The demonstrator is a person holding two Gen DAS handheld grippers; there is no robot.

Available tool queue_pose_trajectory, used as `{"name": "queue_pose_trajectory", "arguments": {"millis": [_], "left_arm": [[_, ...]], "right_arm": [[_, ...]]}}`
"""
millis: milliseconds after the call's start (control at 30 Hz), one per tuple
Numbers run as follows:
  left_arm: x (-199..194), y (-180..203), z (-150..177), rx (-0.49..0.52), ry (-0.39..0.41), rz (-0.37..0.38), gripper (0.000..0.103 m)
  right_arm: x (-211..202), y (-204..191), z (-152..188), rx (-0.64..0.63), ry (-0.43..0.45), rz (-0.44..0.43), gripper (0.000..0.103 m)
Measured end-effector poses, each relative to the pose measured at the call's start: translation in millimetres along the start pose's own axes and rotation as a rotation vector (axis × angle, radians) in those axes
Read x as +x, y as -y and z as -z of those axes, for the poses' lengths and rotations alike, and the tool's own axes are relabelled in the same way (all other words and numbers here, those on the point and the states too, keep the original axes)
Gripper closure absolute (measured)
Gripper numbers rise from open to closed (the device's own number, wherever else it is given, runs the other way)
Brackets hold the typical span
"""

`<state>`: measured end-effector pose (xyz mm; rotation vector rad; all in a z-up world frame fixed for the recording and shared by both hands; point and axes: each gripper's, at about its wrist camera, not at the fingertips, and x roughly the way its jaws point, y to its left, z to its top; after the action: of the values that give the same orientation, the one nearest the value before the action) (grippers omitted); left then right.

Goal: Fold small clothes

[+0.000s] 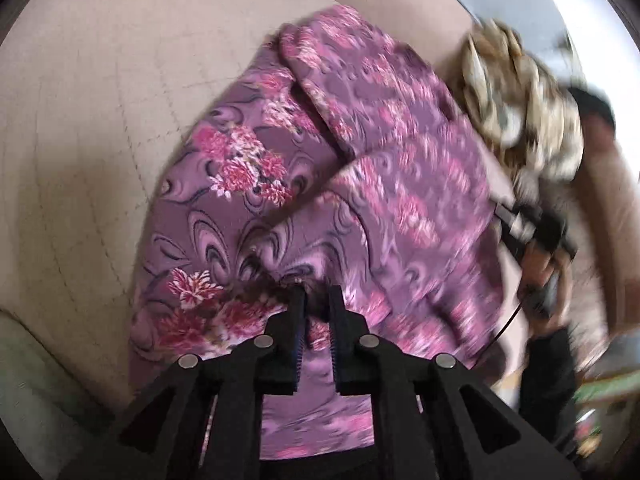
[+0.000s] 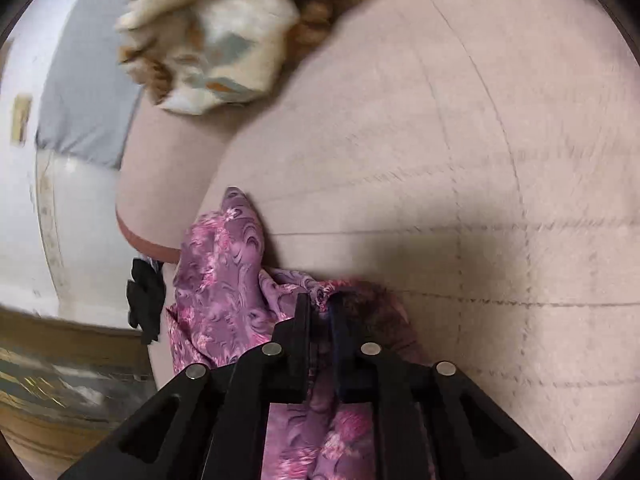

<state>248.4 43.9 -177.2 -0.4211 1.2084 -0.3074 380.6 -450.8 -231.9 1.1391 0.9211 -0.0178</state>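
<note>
A purple garment with pink flowers lies rumpled on a beige quilted cushion. My left gripper is shut on a fold of that cloth at its near edge; fabric bunches between the narrow jaws. In the right wrist view the same purple garment hangs in a bunch off the cushion, and my right gripper is shut on a pinched edge of it. The right gripper, held by a hand, shows blurred at the right of the left wrist view.
A cream and brown patterned cloth lies crumpled past the purple garment, also seen as the patterned cloth. A white wall and grey panel stand left of the cushion, with a floor below.
</note>
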Motion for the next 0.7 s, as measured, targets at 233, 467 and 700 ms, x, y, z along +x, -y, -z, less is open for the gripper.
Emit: {"name": "queue_pose_trajectory", "arguments": {"millis": [233,467,700], "left_arm": [[-71.5,75.5,-42.5,0.238,0.107,0.037,0.044],[37.2,236.1,-167.4,0.472,0.029,0.008,0.04],[189.7,309.0,-250.9,0.47,-0.148,-0.081,0.041]], "right_arm": [[-18.7,-4.7,1.1,-0.035,0.072,-0.092,0.052],[-9.2,8.2,15.4,0.052,0.094,-0.114,0.06],[5.7,6.4,-3.4,0.036,-0.017,-0.169,0.078]]}}
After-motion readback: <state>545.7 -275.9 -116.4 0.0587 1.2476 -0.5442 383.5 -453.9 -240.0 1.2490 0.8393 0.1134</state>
